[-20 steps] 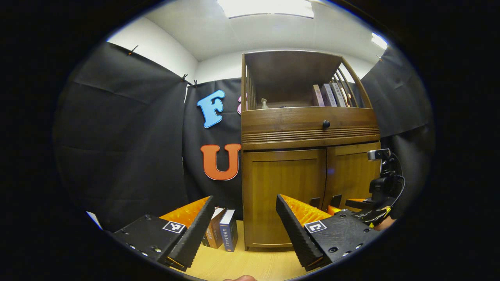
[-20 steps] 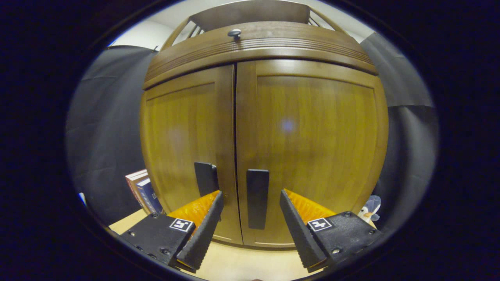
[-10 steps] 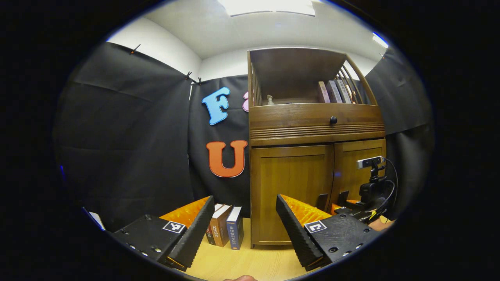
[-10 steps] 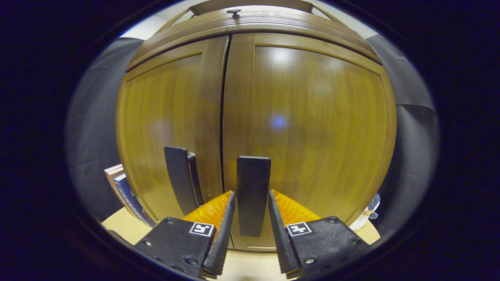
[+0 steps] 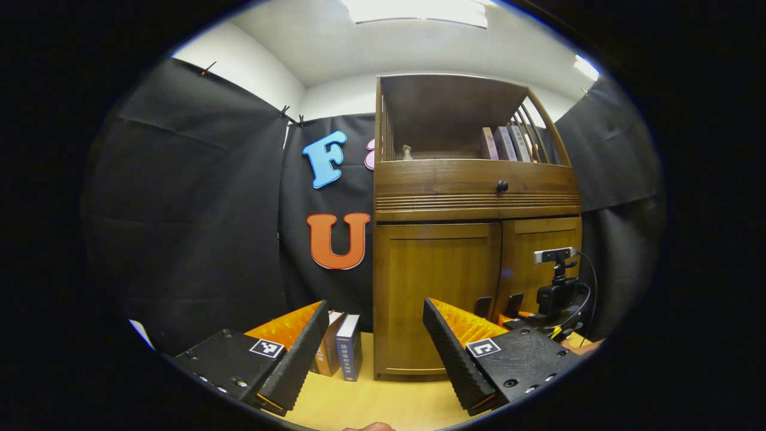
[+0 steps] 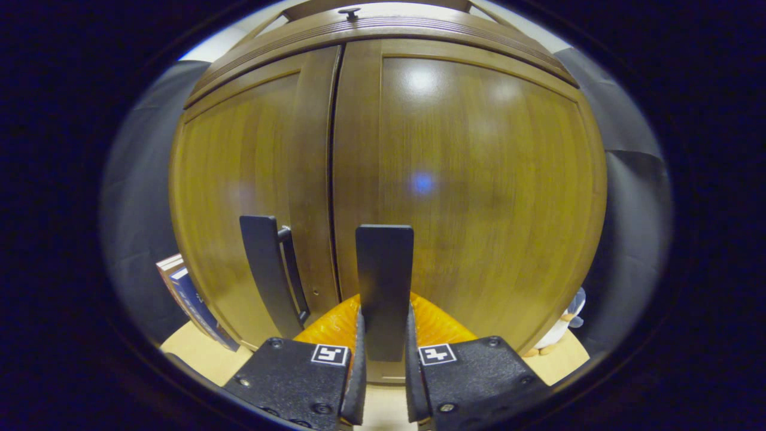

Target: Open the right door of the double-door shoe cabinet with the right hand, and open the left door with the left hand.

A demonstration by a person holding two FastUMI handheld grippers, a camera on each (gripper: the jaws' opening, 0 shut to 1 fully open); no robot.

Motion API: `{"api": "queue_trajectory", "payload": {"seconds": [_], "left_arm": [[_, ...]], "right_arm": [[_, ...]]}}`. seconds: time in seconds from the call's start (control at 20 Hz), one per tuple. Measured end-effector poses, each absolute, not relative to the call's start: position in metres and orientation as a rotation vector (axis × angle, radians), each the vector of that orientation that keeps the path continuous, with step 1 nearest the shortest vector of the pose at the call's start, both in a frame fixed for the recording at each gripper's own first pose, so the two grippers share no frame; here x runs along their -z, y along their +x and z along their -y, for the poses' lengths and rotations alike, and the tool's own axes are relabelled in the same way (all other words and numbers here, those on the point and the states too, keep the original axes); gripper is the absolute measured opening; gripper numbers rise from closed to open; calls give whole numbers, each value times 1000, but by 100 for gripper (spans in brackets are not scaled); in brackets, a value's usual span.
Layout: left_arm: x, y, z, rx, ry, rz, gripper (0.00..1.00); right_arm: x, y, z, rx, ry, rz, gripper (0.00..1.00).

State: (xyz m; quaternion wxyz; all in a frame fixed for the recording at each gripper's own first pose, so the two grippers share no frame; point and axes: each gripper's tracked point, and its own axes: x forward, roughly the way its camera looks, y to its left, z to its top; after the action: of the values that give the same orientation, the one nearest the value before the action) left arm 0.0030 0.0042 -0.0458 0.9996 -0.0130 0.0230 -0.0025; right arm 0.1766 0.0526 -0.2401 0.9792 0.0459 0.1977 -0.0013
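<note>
Beside shoe cabinet: upright books, nothing blocking doors.

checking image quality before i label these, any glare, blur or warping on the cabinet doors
Right gripper view: the right door bulges from fisheye warping, carries pale ceiling-light glare near its top and a small blue spot at its middle; the handle between the right gripper fingers looks sharp. Left gripper view: the cabinet is sharp, edges bowed, with a bright ceiling light above.

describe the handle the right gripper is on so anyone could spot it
Find the wooden cabinet and the seam between its two lower doors. Two dark upright bar handles flank that seam; it is the right handle, pinched in the right gripper, while the left handle stands free.
</note>
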Motion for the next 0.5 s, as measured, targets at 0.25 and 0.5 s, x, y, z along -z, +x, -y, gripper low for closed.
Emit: {"api": "queue_trajectory", "payload": {"seconds": [0.25, 0.5], "left_arm": [[48, 0, 1, 23, -28, -60, 95], [49, -2, 18, 61, -26, -70, 95]], "right_arm": [[238, 159, -51, -28, 101, -399, 27], [233, 133, -46, -42, 86, -385, 25]]}}
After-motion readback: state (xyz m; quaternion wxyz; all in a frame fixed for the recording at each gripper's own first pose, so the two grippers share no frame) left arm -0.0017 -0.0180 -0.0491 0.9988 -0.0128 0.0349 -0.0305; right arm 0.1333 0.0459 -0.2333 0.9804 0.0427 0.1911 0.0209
